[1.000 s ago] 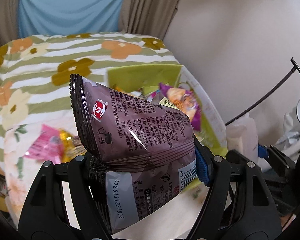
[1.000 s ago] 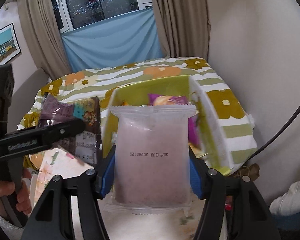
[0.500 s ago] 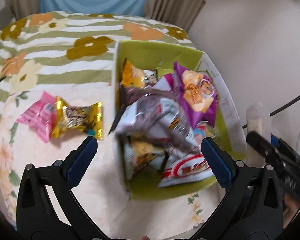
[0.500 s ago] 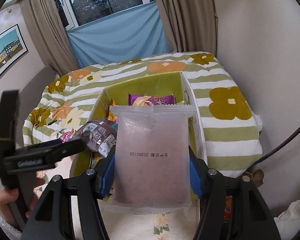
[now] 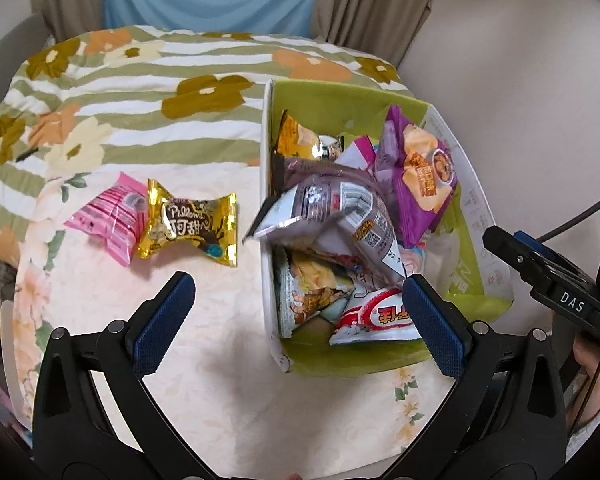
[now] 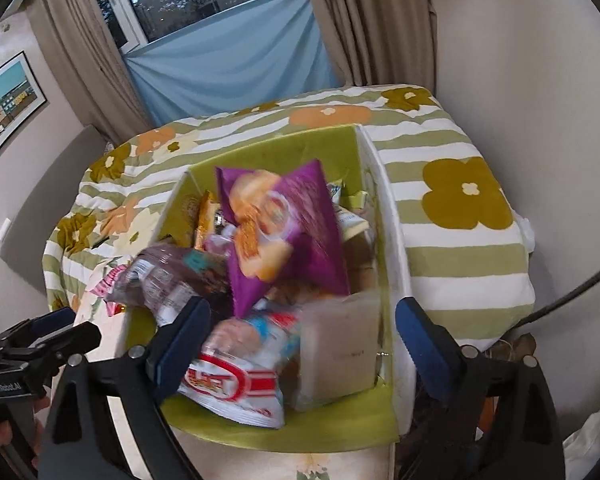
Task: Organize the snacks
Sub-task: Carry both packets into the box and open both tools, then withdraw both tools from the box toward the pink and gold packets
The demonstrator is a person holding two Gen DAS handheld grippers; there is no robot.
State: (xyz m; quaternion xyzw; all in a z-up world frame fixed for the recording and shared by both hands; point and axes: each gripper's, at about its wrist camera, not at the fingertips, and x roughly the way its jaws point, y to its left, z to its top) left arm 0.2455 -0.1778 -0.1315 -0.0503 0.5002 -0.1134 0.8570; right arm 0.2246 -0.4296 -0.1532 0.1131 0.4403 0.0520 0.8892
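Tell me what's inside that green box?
The green box holds a purple chip bag, a brownish-purple bag draped over its left wall, a red-and-white packet, a pale translucent pack and a yellow packet. Anything beneath the pile is covered.

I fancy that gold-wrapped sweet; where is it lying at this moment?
In the left wrist view the gold sweet lies on the tablecloth, left of the green box, touching the pink packet.

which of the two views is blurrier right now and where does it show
Right wrist view: motion blur smears the purple chip bag, the red-and-white packet and the translucent pink packet. Left wrist view: sharp, the gold candy wrapper print readable; both fisheye-curved.
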